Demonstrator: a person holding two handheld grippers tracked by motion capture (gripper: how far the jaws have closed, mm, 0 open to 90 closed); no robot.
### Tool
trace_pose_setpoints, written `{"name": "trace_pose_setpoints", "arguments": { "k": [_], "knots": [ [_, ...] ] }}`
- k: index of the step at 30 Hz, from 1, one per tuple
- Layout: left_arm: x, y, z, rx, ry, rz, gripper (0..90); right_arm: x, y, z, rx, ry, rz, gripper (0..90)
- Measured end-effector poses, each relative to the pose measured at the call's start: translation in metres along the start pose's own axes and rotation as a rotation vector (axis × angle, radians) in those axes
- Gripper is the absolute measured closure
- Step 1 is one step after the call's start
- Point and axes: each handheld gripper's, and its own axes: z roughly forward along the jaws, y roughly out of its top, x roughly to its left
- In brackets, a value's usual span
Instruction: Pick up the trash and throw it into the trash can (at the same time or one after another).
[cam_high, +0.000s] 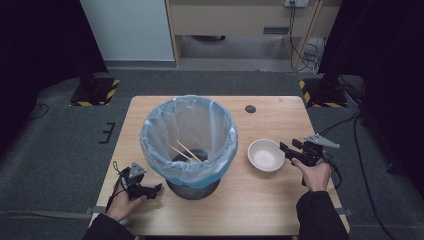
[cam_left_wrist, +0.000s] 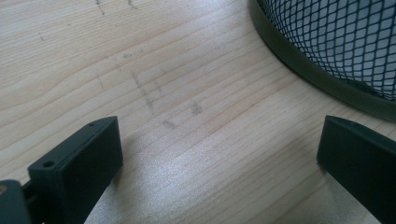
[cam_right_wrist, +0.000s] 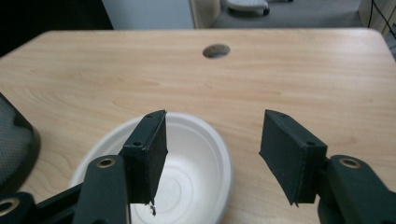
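At the white bowl's (cam_right_wrist: 196, 158) rim, right gripper (cam_right_wrist: 212, 154) fingers spread; left gripper (cam_left_wrist: 219, 163) fingers spread beside the bin (cam_left_wrist: 327, 51).

Looks like I'm working in some kind of lab or recording studio. Black curtains (cam_high: 30, 45) hang on both sides, stand bases marked with yellow-black hazard tape (cam_high: 95, 92) sit on grey carpet (cam_high: 50, 145), cables (cam_high: 305, 50) trail off behind, and there's one plain wooden table (cam_high: 260, 200) with a cable hole (cam_high: 250, 109) near its far edge.
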Motion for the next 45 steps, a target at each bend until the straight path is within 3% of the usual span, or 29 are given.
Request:
{"name": "trace_pose_setpoints", "arguments": {
  "k": [13,17,27,36,45],
  "knots": [
    [0.0,0.0,0.0,0.0,0.0,0.0,0.0,-0.007,-0.021,0.017,0.119,-0.01,0.02,46.6],
    [0.0,0.0,0.0,0.0,0.0,0.0,0.0,-0.007,-0.025,0.02,0.146,0.002,0.049,48.3],
    [0.0,0.0,0.0,0.0,0.0,0.0,0.0,-0.006,-0.03,0.026,0.204,0.02,0.038,52.3],
    [0.0,0.0,0.0,0.0,0.0,0.0,0.0,-0.003,-0.032,0.029,0.254,0.035,0.021,65.2],
    [0.0,0.0,0.0,0.0,0.0,0.0,0.0,0.0,-0.027,0.027,0.259,0.052,0.007,77.7]
  ]
}}
